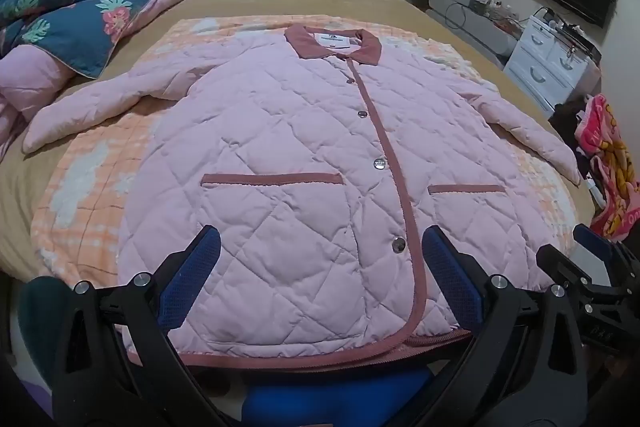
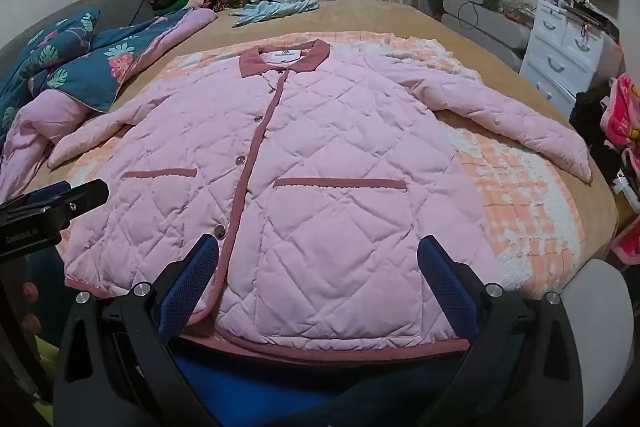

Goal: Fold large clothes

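Tan bed [image 1: 380, 7] w/ orange-white checked fleece blanket [image 1: 92, 187]; pink quilted jacket [image 1: 280, 155] lies flat on it, buttoned, sleeves out. Left gripper [image 1: 320, 251] & right gripper [image 2: 318, 259] over hem, jaws spread, nothing pinched.

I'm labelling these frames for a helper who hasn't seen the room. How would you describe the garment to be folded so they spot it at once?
On the tan-covered bed lies an orange-and-white checked blanket; spread flat on it, front up, sleeves out, is the pale pink quilted jacket. Its dusty-rose collar, trim and snap buttons set it apart from the blue floral quilt at the left.
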Tool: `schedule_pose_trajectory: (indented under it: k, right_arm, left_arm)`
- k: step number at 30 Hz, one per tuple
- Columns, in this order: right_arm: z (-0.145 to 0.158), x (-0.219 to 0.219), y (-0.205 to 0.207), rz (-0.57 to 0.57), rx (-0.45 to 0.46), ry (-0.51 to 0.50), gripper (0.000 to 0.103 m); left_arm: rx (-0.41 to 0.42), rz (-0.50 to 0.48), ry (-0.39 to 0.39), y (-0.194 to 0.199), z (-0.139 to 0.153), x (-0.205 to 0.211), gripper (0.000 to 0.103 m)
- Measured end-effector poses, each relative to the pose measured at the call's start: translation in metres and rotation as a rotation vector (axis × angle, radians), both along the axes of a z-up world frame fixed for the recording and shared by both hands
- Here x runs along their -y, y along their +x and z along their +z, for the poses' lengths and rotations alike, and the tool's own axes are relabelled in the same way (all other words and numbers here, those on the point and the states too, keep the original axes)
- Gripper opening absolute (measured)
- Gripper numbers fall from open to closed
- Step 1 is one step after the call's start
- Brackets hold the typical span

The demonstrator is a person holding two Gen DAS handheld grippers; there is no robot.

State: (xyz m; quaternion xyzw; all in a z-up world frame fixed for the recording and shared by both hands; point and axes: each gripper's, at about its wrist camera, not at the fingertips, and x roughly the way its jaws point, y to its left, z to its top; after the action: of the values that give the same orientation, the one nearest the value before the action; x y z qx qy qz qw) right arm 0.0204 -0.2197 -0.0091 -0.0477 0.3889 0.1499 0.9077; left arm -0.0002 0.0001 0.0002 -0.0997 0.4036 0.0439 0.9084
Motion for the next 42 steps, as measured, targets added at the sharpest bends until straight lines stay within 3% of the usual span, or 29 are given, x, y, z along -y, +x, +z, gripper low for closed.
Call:
schedule_pose_trajectory:
  k: [42]
  right_arm:
    - [0.009,0.000,-0.004,0.006,0.028,0.023,0.099]
  left_arm:
    - [0.005,-0.014,0.015,0.002,0.004,0.002,0.094]
